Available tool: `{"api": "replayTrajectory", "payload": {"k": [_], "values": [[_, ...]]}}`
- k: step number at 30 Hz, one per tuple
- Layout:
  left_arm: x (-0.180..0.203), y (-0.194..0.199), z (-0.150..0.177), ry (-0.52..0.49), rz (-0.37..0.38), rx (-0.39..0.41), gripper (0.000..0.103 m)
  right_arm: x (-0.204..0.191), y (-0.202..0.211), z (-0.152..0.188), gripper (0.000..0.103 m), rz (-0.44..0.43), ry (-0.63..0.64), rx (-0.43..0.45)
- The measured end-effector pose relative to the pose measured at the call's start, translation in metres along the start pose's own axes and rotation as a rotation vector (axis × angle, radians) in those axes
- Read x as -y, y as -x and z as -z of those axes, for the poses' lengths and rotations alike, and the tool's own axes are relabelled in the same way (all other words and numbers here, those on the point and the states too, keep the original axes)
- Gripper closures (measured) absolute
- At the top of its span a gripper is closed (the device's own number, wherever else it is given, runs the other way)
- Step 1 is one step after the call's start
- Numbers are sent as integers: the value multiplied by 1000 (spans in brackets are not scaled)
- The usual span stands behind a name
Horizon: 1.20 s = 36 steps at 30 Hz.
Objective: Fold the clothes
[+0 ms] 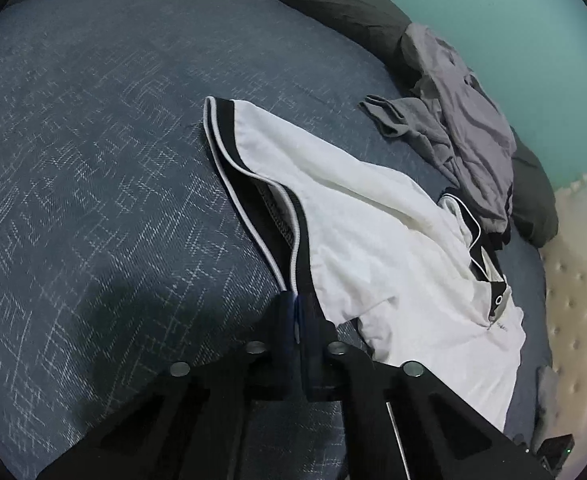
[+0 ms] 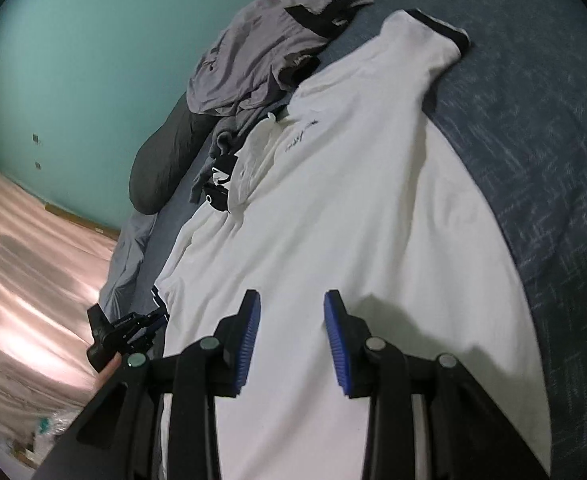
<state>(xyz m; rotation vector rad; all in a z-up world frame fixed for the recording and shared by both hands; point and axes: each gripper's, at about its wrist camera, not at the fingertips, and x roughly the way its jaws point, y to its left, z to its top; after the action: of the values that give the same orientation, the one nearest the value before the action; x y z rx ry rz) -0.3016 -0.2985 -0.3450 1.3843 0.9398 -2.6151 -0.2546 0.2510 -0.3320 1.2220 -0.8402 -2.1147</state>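
Between my left jaws [image 1: 295, 312] the white shirt [image 1: 373, 232] sleeve is clamped; right jaws [image 2: 291, 320] stand apart; I should pull evenly.

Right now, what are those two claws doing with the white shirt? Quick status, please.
Left gripper shut on the white shirt sleeve hem. Right gripper open above shirt body. Grey clothes pile touching the collar end.

You can read nothing for certain; the white shirt [image 2: 333, 208] bears a small dark script line on its chest, too small to make out.
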Motion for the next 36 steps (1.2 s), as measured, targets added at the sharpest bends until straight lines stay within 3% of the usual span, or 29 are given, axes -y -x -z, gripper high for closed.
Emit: {"api": "replayTrajectory", "payload": {"k": [13, 28, 36], "values": [[-18, 22, -47, -17, -80, 62, 102, 5, -3, -2, 70, -14, -31, 5], [-20, 34, -72, -41, -134, 128, 102, 8, -3, -4, 70, -13, -28, 4], [-27, 3, -74, -35, -167, 62, 101, 11, -3, -6, 70, -11, -35, 2]]}}
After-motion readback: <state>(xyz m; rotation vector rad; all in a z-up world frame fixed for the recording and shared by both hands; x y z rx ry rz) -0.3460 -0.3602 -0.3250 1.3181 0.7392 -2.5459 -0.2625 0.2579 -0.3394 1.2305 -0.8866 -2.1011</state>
